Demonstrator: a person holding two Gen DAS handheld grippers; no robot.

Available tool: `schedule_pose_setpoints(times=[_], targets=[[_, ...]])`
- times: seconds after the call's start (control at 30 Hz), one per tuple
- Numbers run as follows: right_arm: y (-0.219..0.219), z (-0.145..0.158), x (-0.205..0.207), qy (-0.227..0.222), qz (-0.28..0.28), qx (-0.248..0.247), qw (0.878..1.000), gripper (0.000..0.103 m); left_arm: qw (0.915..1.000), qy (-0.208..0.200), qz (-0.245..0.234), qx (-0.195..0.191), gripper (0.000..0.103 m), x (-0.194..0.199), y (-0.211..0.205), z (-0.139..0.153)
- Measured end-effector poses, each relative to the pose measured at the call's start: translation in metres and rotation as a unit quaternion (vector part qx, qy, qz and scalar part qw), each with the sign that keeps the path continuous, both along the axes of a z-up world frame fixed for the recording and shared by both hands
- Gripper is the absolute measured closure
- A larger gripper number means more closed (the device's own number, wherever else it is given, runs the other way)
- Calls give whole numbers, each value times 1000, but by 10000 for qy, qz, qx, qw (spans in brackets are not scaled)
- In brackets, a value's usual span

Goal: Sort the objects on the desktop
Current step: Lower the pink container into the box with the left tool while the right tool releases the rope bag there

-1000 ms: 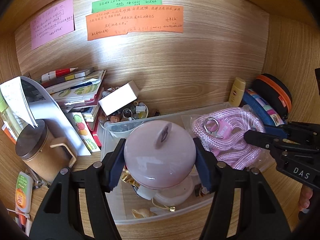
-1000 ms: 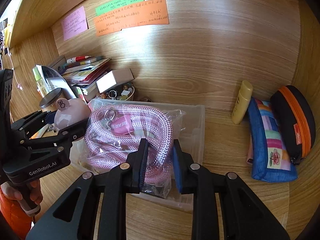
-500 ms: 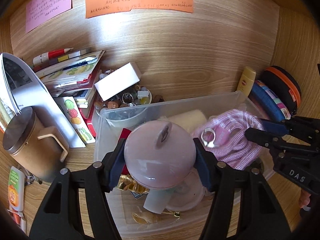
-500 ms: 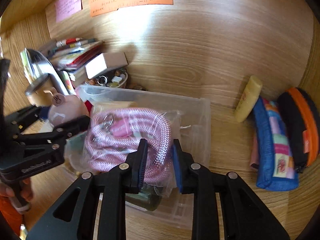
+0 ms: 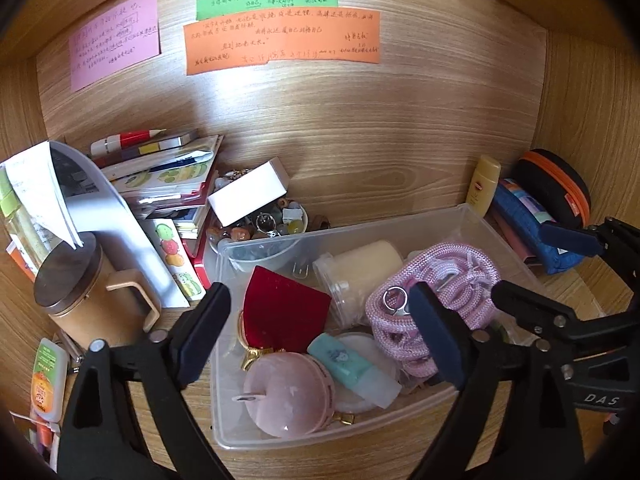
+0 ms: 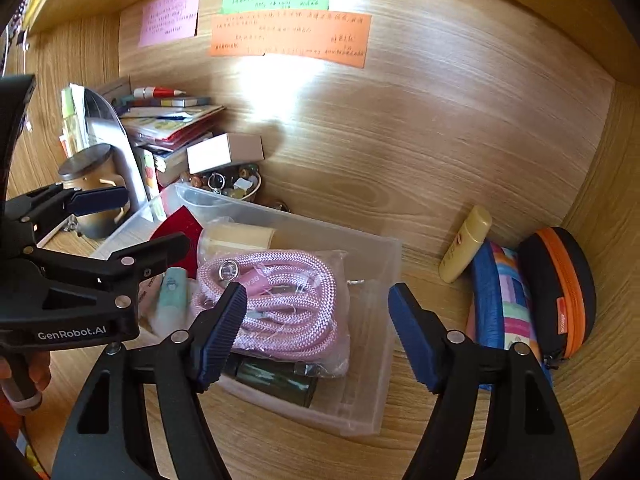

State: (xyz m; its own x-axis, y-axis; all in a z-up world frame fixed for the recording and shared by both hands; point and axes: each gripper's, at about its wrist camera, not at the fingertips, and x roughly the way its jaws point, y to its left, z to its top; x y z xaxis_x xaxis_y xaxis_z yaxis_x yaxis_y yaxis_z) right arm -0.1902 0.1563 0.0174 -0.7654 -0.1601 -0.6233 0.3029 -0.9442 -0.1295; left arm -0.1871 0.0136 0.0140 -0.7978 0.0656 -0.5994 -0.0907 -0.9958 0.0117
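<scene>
Both my tools are opening with nothing between the pads: the left tool [image 5: 320, 336] above the pink round jar [image 5: 288, 394], the right tool [image 6: 316, 332] above the bagged pink rope [image 6: 276, 300]. Both now lie in the clear bin [image 5: 460, 216]. Farther right on the worktop, the yellow tube [image 6: 466, 244] and pouches [image 6: 504, 300] are left.
</scene>
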Motion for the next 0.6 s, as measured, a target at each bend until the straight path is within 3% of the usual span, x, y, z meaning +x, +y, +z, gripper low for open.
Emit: schedule_pose_setpoints(times=[0.33,0.5,0.6], targets=[[7,10,34,173,-161,-85,9997,16,9999,14,124,106,7,31,-7,5],[7,15,57,370,-218,-93,9990,3,9998,100,123,116,5,51,-6,10],[6,19,68,493,-250,-93,9984,0,9996,191,116,165,4,65,-7,13]])
